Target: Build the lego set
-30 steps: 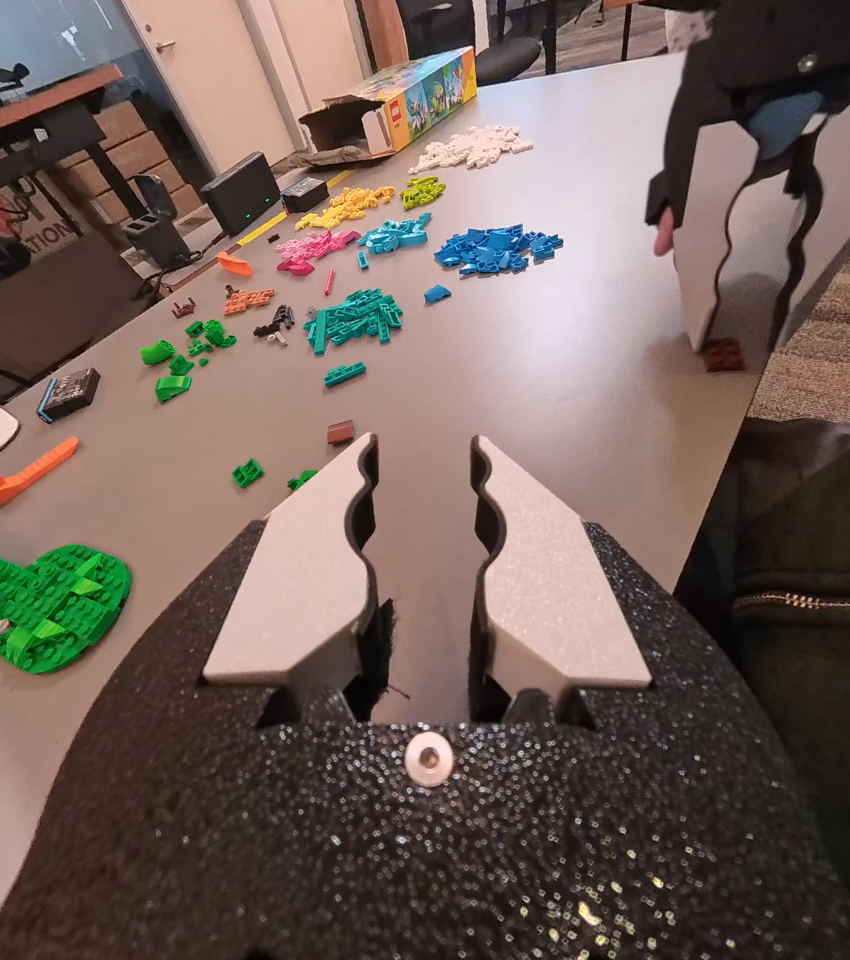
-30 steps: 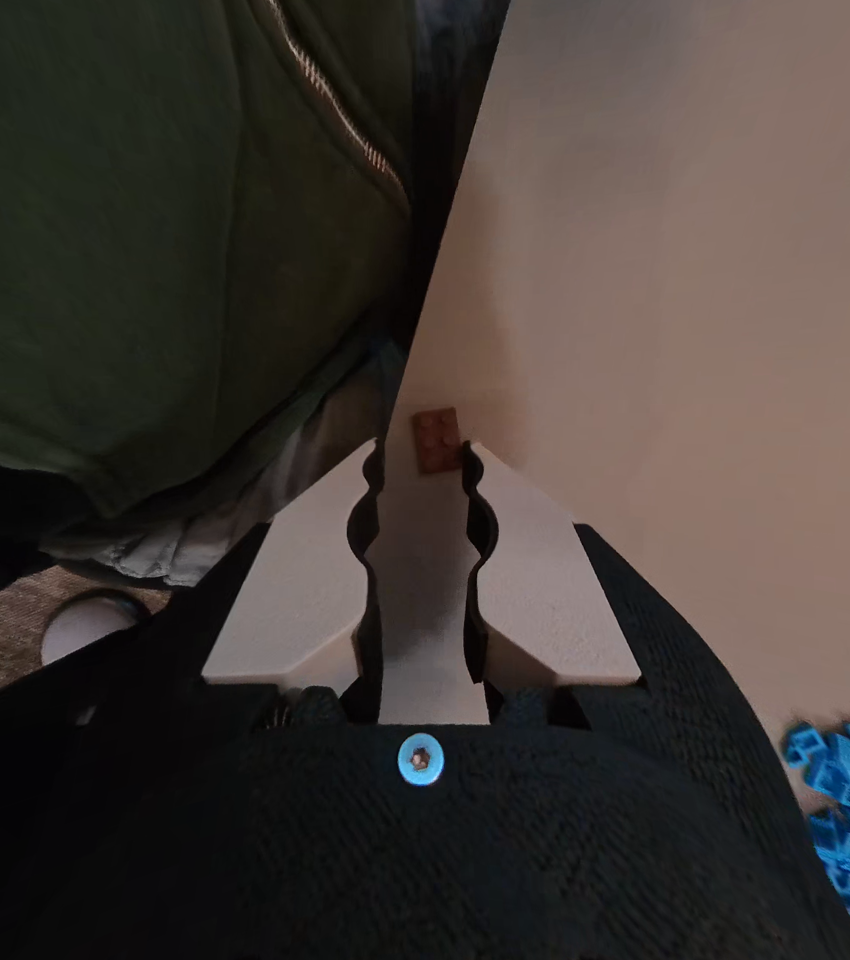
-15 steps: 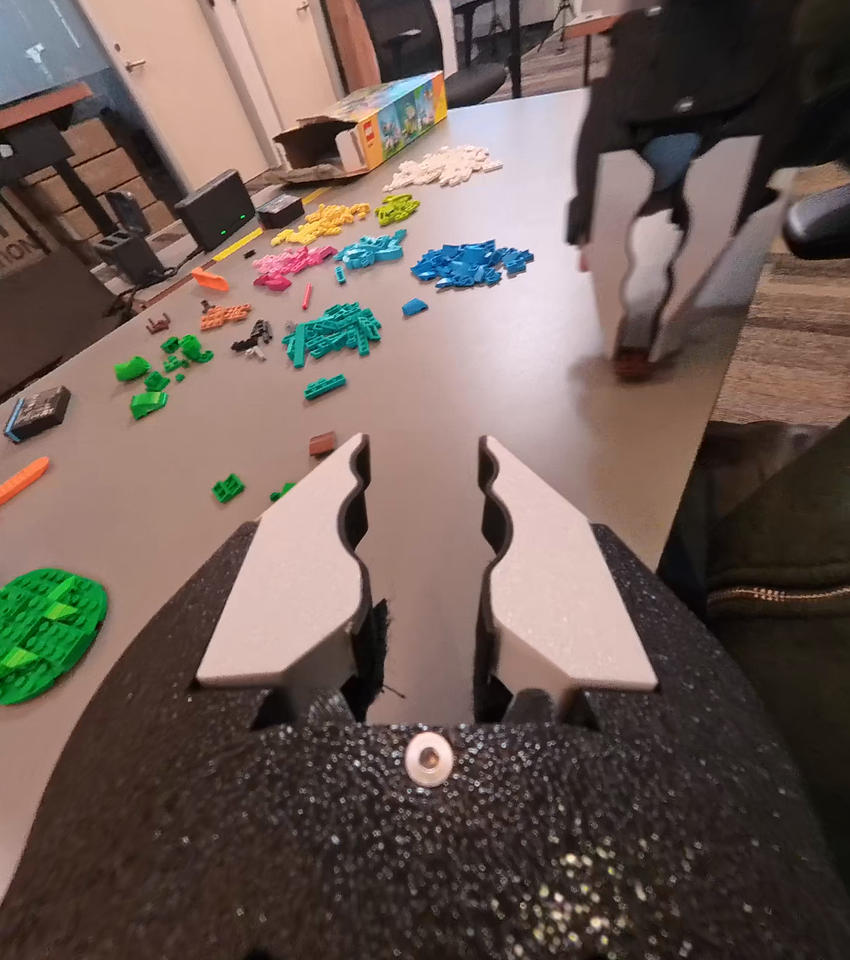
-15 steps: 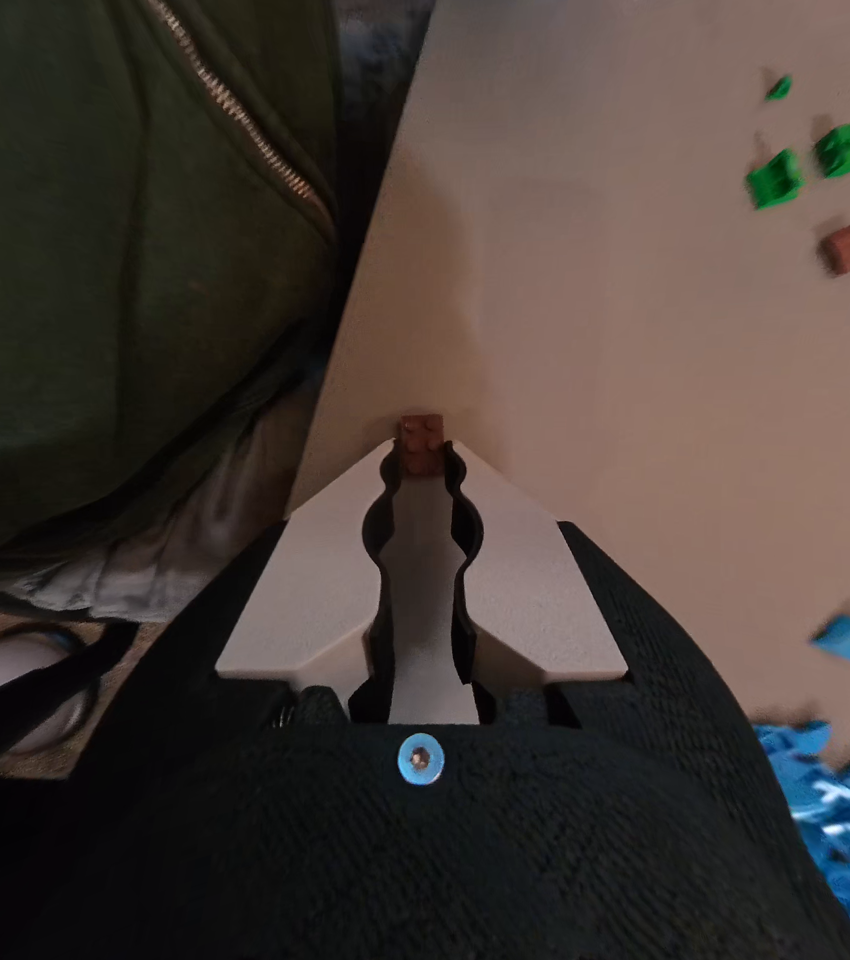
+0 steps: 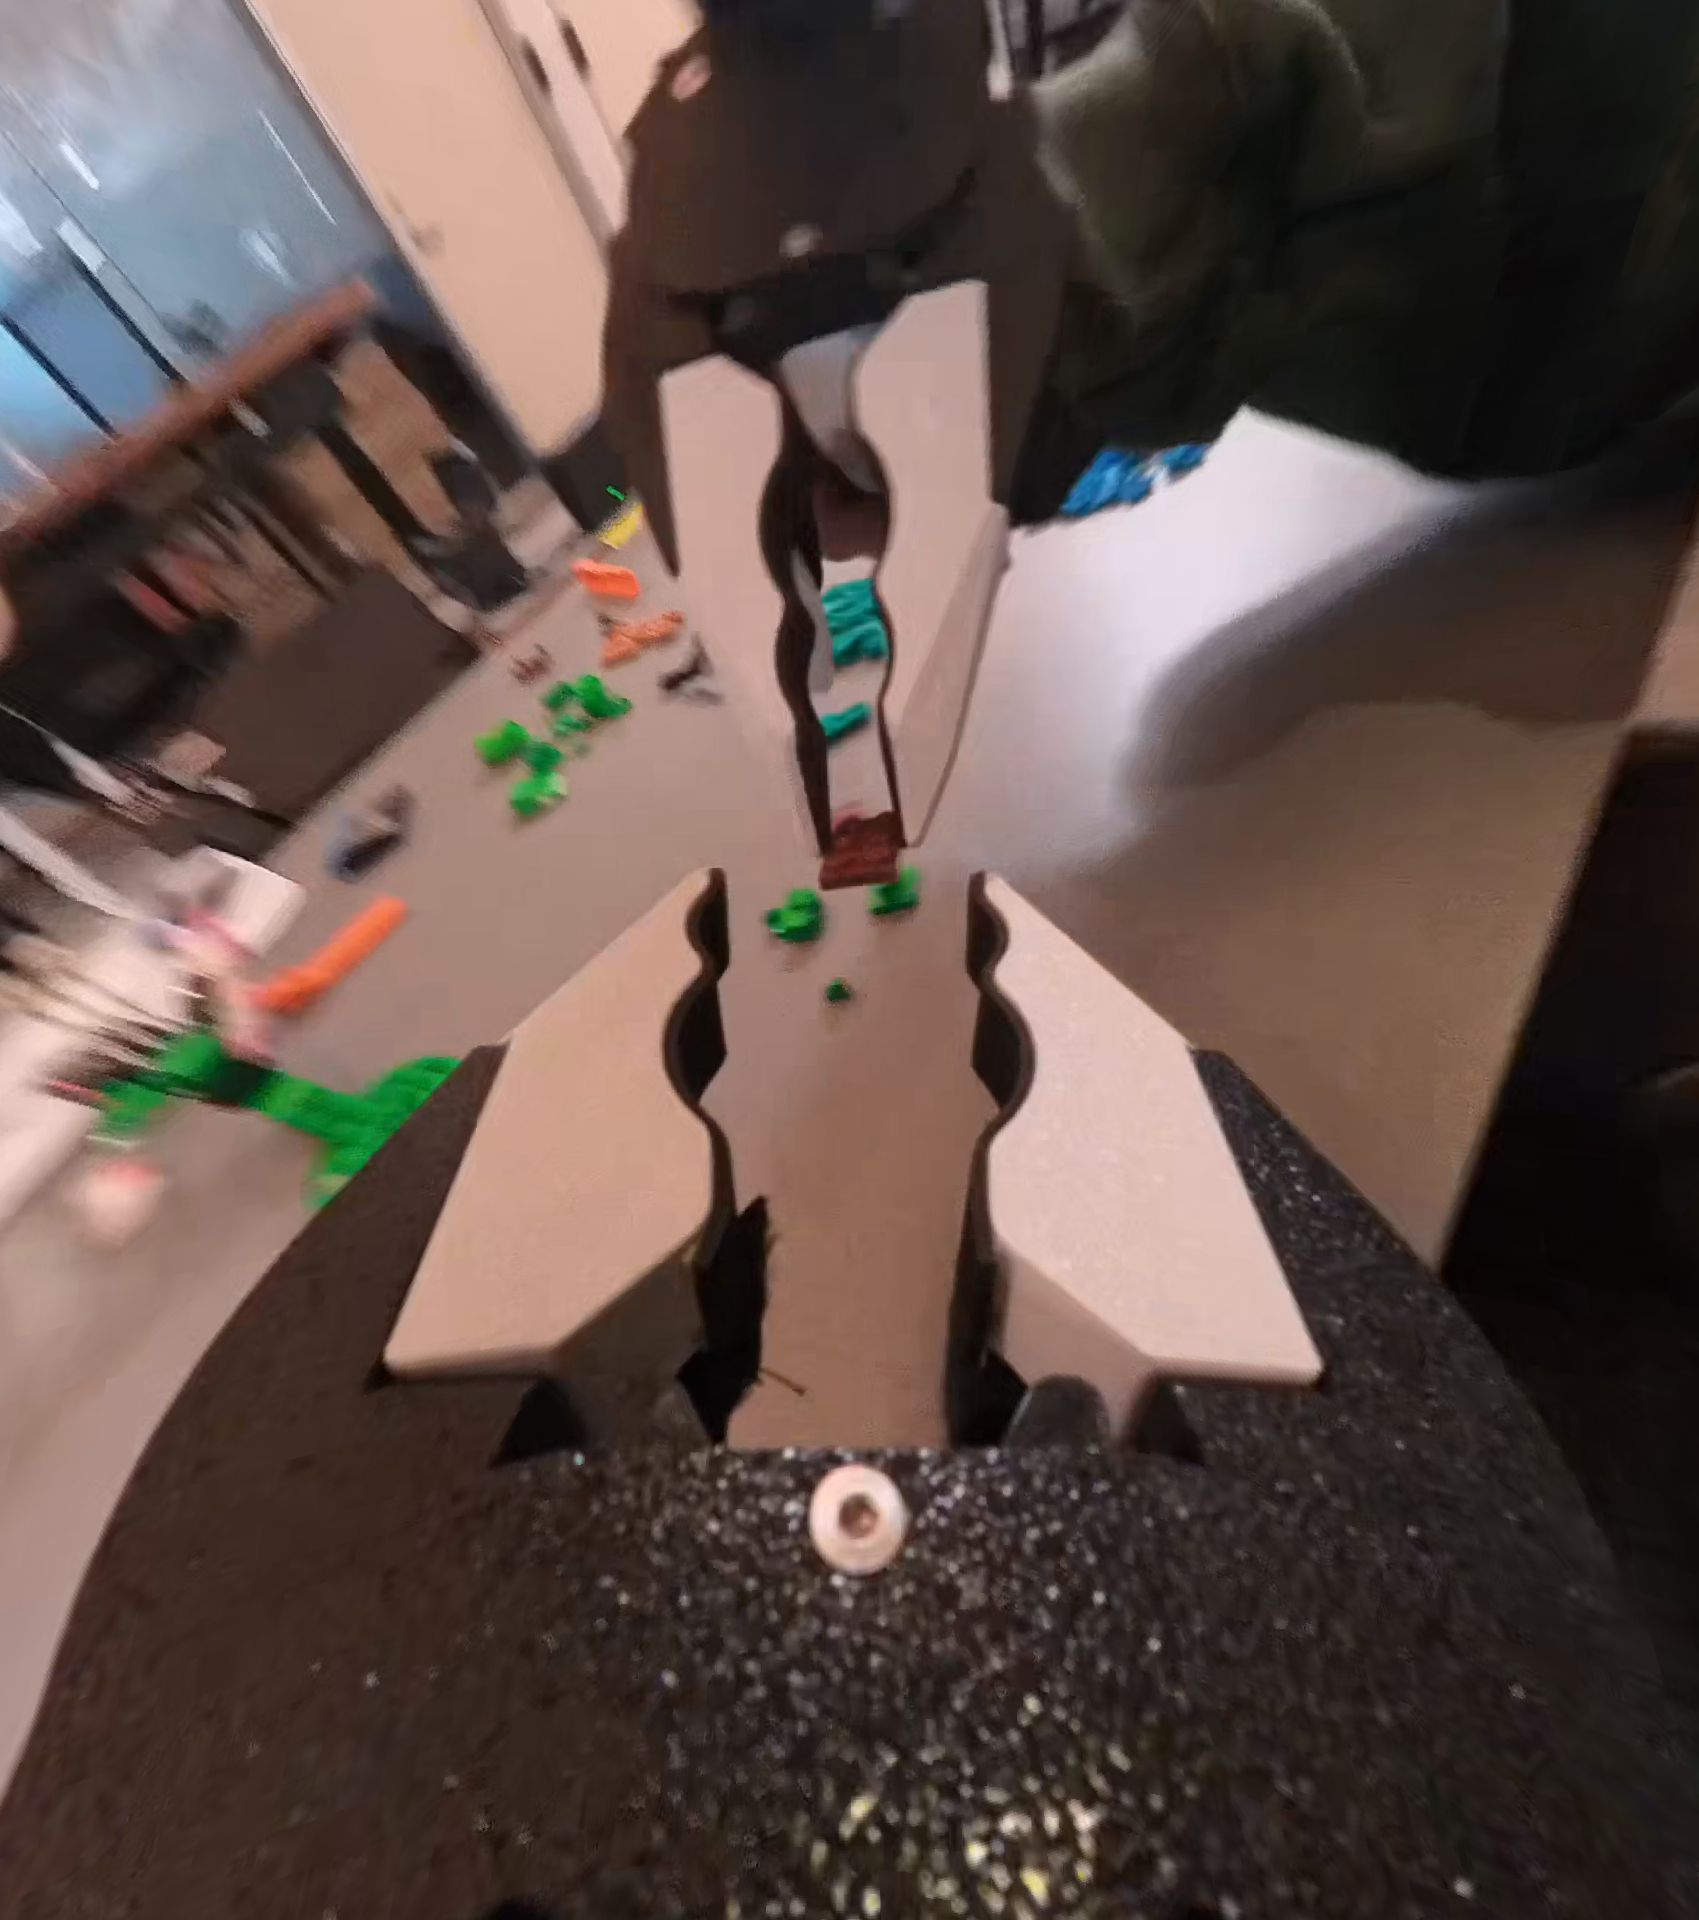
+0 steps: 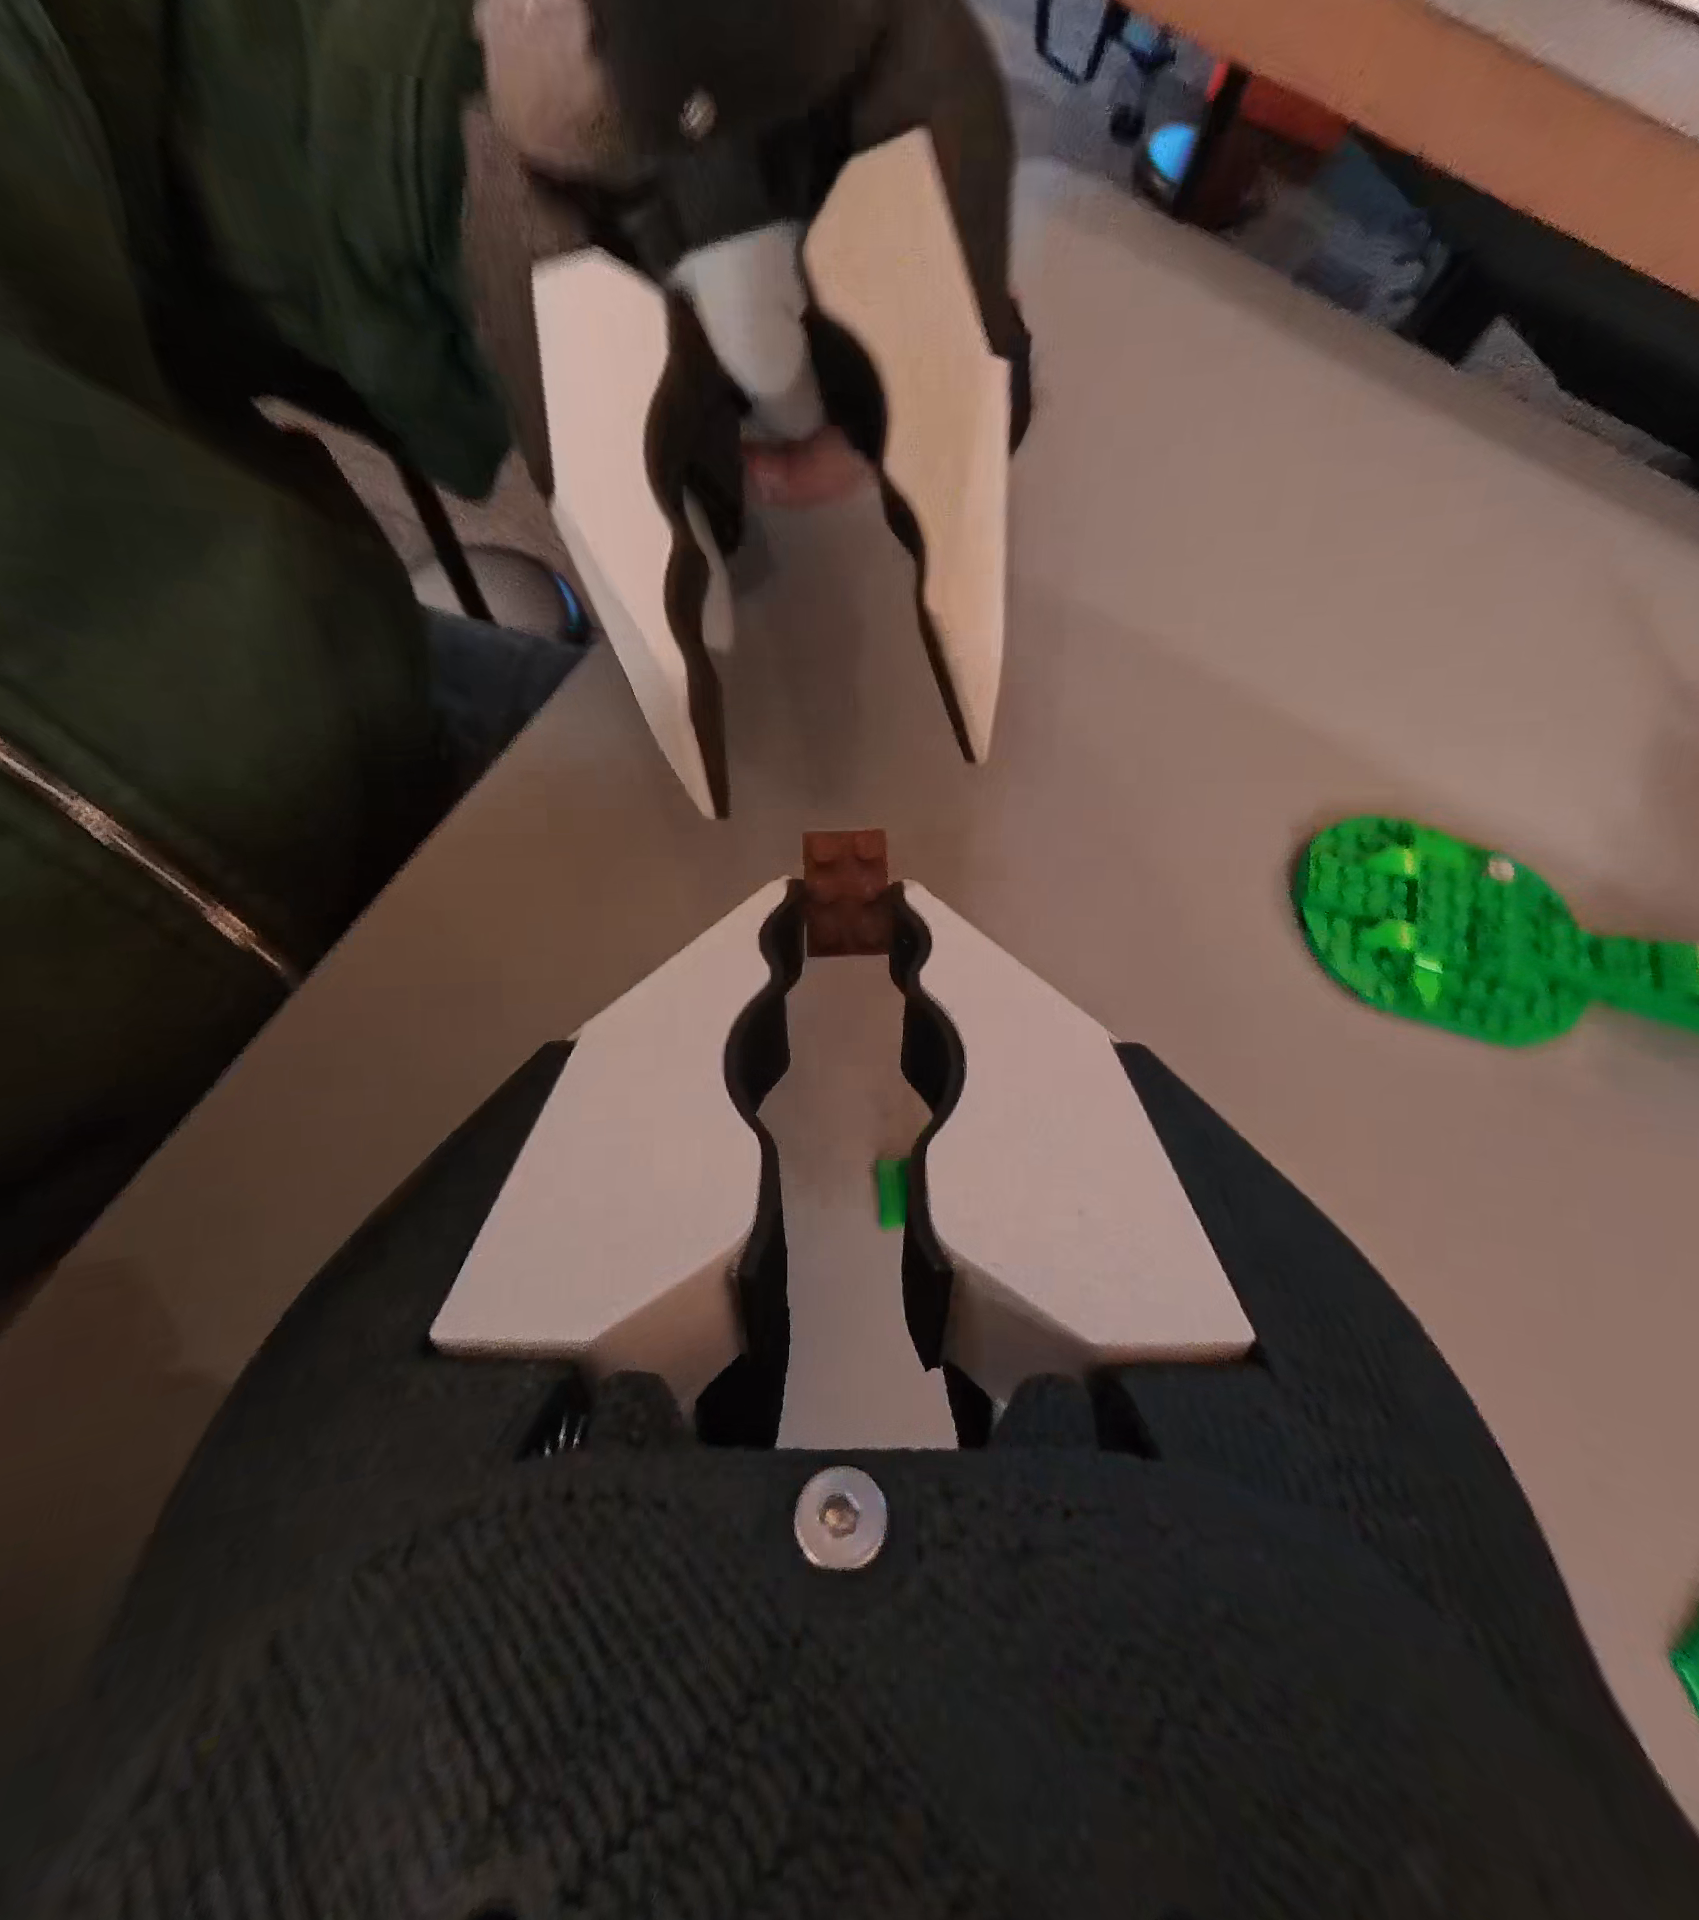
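Observation:
My right gripper [image 6: 846, 891] is shut on a small brown brick [image 6: 845, 891], held by its tips above the grey table [image 6: 1240, 644]. In the left wrist view the same gripper [image 5: 863, 831] hangs tips-down with the brown brick [image 5: 860, 850] in them. My left gripper [image 5: 843, 896] is open and empty, facing the brick at close range; it shows in the right wrist view [image 6: 840, 774] just beyond the brick. A round green base plate with a stem [image 6: 1427, 940] lies on the table to the right; it shows blurred in the left wrist view [image 5: 305, 1101].
Loose green pieces [image 5: 793, 920] lie under the grippers, more green [image 5: 544, 743], orange [image 5: 639, 636], teal [image 5: 855, 634] and blue [image 5: 1125, 478] piles farther back. An orange tool [image 5: 336, 956] lies left. The table edge [image 6: 512, 769] and a person's green jacket [image 6: 149, 623] are close.
My right gripper lifted the brown brick off the table edge and carried it in front of my left gripper. My left gripper turned toward it and stayed open.

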{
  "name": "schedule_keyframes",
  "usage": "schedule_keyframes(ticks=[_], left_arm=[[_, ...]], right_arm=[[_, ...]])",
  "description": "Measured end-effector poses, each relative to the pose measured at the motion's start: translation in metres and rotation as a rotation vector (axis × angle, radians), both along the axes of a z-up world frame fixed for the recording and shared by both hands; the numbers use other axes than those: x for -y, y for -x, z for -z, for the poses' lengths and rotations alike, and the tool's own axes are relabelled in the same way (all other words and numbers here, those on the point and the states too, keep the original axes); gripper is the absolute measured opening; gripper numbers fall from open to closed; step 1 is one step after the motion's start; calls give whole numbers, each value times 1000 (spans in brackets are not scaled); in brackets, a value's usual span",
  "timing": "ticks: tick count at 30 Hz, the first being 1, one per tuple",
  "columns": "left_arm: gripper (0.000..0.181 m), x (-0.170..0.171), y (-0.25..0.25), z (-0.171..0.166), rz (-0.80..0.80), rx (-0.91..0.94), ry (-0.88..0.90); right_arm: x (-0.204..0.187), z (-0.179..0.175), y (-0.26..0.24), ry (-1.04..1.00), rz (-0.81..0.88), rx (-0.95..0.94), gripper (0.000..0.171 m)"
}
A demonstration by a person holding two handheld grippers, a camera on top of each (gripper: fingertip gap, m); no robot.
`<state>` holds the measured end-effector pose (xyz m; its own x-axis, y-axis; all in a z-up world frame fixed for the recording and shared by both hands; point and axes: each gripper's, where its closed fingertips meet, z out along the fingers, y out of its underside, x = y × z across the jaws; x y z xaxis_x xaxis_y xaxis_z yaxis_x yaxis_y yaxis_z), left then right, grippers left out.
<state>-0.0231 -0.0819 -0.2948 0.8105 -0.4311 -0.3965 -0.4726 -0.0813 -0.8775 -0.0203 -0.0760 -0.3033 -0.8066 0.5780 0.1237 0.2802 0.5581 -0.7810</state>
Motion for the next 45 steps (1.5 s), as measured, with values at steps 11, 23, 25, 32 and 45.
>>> schedule_keyframes(ticks=[11,23,25,32,45], left_arm=[[26,7,6,-6,-46,-656,-345],[2,2,11,4,-90,-806,-325],[1,1,18,5,-118,-814,-326],[1,-7,42,10,-174,-728,-343],[1,-16,36,27,-100,-777,-331]], right_arm=[[20,-11,11,160,-140,171,14],[14,-7,13,150,-124,153,13],[10,-11,18,171,-91,109,20],[-40,-17,24,123,140,-4,25],[-113,21,18,-38,292,137,25]])
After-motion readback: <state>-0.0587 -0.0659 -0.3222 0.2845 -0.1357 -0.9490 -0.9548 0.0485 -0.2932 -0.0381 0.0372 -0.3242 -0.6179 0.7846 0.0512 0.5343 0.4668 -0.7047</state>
